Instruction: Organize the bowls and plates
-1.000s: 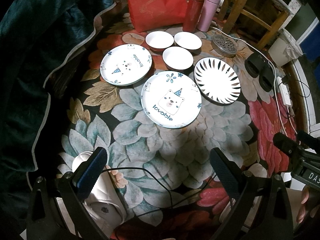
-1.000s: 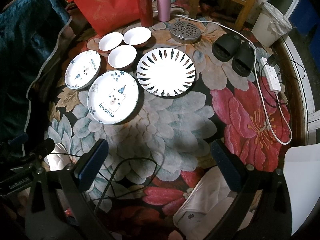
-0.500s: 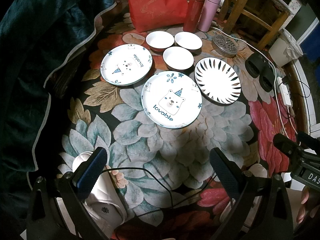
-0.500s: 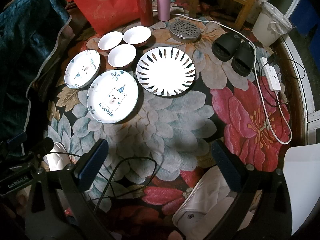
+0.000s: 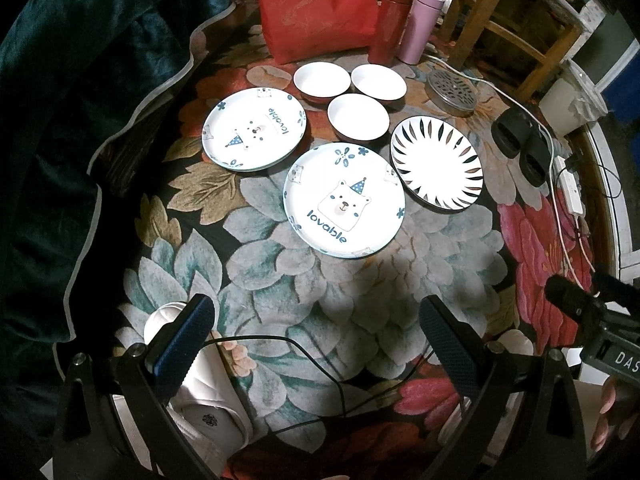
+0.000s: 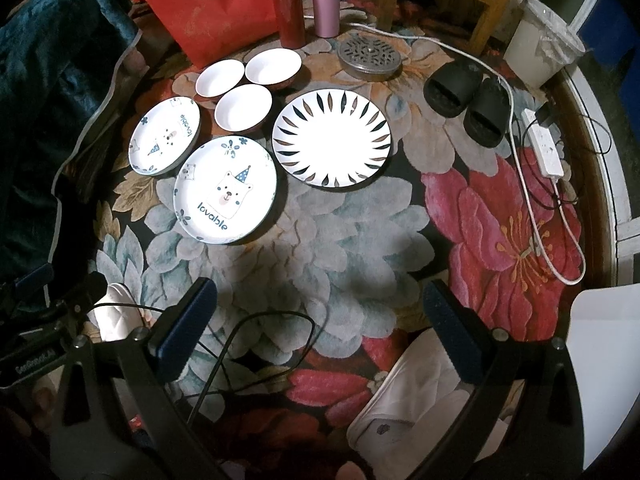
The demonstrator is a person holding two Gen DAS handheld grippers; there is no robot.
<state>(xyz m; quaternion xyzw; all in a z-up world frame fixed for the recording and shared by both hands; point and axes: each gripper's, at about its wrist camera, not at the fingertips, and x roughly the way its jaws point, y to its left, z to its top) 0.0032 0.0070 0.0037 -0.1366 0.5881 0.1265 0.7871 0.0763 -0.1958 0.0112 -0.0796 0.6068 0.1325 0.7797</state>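
Both views are taken from high above the floral rug (image 5: 320, 292), tilted down and forward, with the two dark fingers of each gripper seen at the 7 and 5 o'clock edges of the frame. The left wrist view is placed a little more to the left: the bear plate (image 5: 344, 200) is found near its centre, and the right gripper (image 5: 592, 312) is caught at 4 o'clock. In the right wrist view the petal plate (image 6: 331, 138) is near the centre and the left gripper (image 6: 48, 312) is seen at 8 o'clock. The plates, the three bowls (image 6: 243, 109) and the red bag (image 6: 212, 8) at 12 o'clock are shared, at a medium distance.
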